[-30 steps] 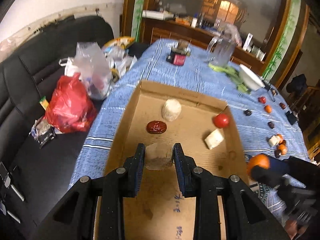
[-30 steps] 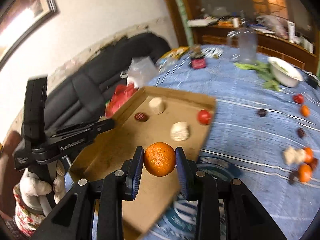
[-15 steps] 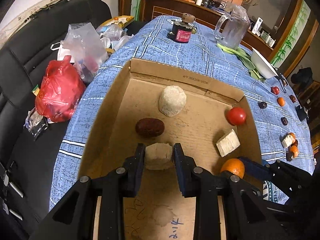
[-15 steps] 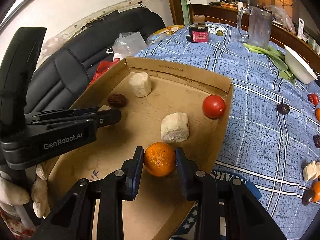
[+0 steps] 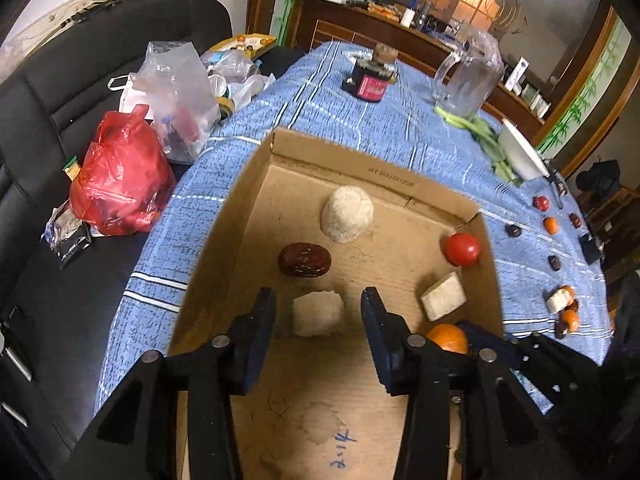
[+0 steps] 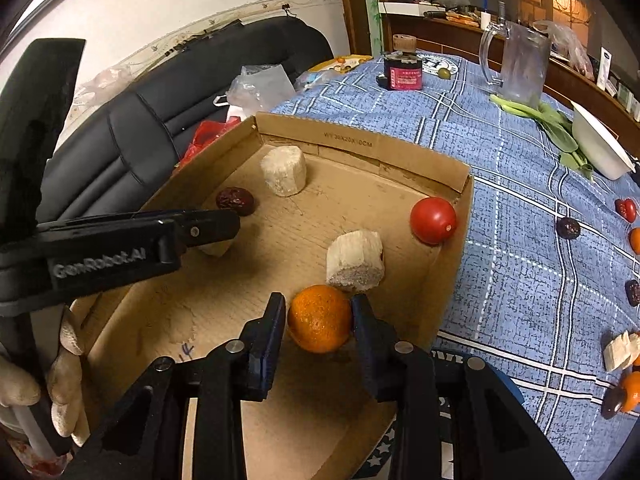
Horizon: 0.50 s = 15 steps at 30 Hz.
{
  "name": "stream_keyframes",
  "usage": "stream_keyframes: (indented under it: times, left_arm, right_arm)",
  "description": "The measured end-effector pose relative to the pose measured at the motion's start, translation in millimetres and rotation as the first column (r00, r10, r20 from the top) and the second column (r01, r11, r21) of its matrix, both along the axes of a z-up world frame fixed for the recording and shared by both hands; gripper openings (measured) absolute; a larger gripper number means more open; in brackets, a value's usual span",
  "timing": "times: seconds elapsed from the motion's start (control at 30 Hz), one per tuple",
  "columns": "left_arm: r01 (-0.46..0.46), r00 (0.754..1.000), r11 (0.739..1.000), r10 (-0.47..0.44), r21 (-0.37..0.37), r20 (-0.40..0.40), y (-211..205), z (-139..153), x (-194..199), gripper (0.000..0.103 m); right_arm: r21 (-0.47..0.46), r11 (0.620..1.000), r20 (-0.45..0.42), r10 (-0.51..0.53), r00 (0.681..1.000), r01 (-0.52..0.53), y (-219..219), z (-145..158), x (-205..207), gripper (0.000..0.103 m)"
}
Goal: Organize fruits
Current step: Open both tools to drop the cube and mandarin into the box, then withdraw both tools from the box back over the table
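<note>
A cardboard box [image 5: 360, 168] lies on the blue tablecloth. In it are a red tomato [image 5: 461, 249], a dark date [image 5: 304, 259] and two pale chunks [image 5: 347, 219] [image 5: 443, 301]. My left gripper [image 5: 319, 316] is open, jaws opening. A third pale chunk [image 5: 318, 314] rests on the box floor between the fingers, with a gap on each side. My right gripper [image 6: 318, 312] is low over the box floor at its near right, jaws opening. The orange [image 6: 319, 320] sits on the cardboard between the pads, which are just clear of it.
Loose dates, small oranges and pale pieces [image 6: 568, 227] lie on the cloth to the right. A glass jug [image 6: 520, 64], a white bowl [image 6: 600, 148], greens and a dark jar [image 6: 402, 68] stand farther back. A red bag [image 5: 120, 184] lies on the black sofa at left.
Both grippers sank into the box and their jaws spread. The left let go of the pale chunk, which now lies on the floor. The orange came down onto the cardboard.
</note>
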<state>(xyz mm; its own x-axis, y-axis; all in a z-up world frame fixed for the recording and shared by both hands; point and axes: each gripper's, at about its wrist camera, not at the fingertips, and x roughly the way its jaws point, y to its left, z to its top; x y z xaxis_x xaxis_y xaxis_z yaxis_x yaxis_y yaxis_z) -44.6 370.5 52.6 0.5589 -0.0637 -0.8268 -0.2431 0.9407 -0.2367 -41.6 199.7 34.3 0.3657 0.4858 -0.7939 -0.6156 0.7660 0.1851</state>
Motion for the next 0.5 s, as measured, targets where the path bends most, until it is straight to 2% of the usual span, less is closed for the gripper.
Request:
stream_keyframes:
  times: [0.3, 0.4, 0.5]
  left_arm:
    - [-0.064, 0.992, 0.998, 0.063, 0.008, 0.112, -7.9, 47.3, -45.0, 0.073]
    - [-0.074, 0.990, 0.996, 0.068, 0.051, 0.121, -25.6, 55.4, -61.4, 0.085]
    - [-0.048, 0.989, 0.997, 0.039, 0.060, 0.143, -51.4, 56.9, -78.3, 0.089]
  right_arm:
    - [0.052, 0.999, 0.077, 0.003, 0.997, -0.007, -17.7, 29.8, -23.0, 0.044]
    - [0.084, 0.996, 0.094, -0.016, 0.995, 0.008, -36.7, 39.7, -37.1, 0.044]
    - [0.106, 0.993, 0.120, -0.061, 0.991, 0.048, -63.2, 45.3, -52.3, 0.053]
